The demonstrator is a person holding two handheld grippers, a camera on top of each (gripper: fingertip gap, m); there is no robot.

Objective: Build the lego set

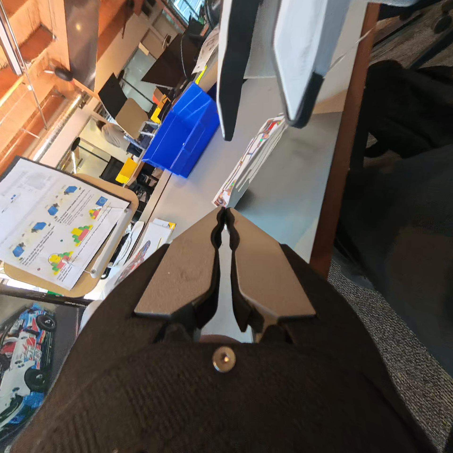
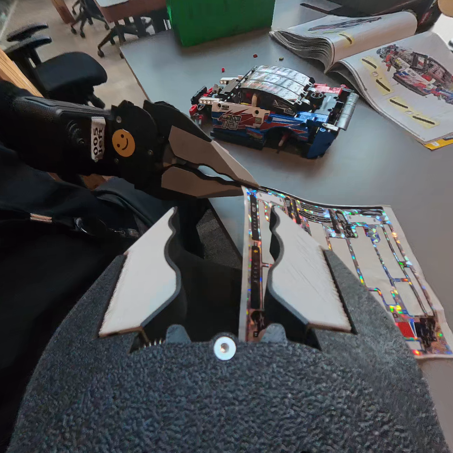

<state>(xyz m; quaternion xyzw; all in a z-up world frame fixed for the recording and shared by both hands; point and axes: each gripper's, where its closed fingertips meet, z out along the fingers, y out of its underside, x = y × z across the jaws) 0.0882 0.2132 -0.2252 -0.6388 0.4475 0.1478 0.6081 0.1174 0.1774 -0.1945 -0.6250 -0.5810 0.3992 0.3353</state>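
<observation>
Left wrist view, up close: the left hand-held gripper (image 1: 225, 210) is seen pinched closed, tips clamped on the corner of the sticker sheet (image 1: 247, 169).
Farther out: the sheet is seen edge-on over the grey tabletop (image 1: 282, 196); a blue bin (image 1: 183, 137) sits beyond, printed instructions (image 1: 56, 218) and the set's box (image 1: 27, 348) off to the side.
Also in frame: the right hand-held gripper (image 1: 259, 130), with its fingers spread.
Right wrist view, up close: the right hand-held gripper (image 2: 221, 220) is held wide open, nothing gripped, one finger over the sticker sheet (image 2: 343, 264), the other off its edge.
Left hand-held gripper (image 2: 250, 187): closed on the sheet's far corner, that corner lifted.
Lego car (image 2: 272, 112): parked well beyond the sheet, beside the open manual (image 2: 382, 81).
Progress: body looks mostly built, several decals already on, no wheels visible; stickering seems underway, with many stickers apparently gone from the sheet.
Leftovers: a few loose tiny pieces (image 2: 255, 56) lie near a green bin (image 2: 220, 19).
</observation>
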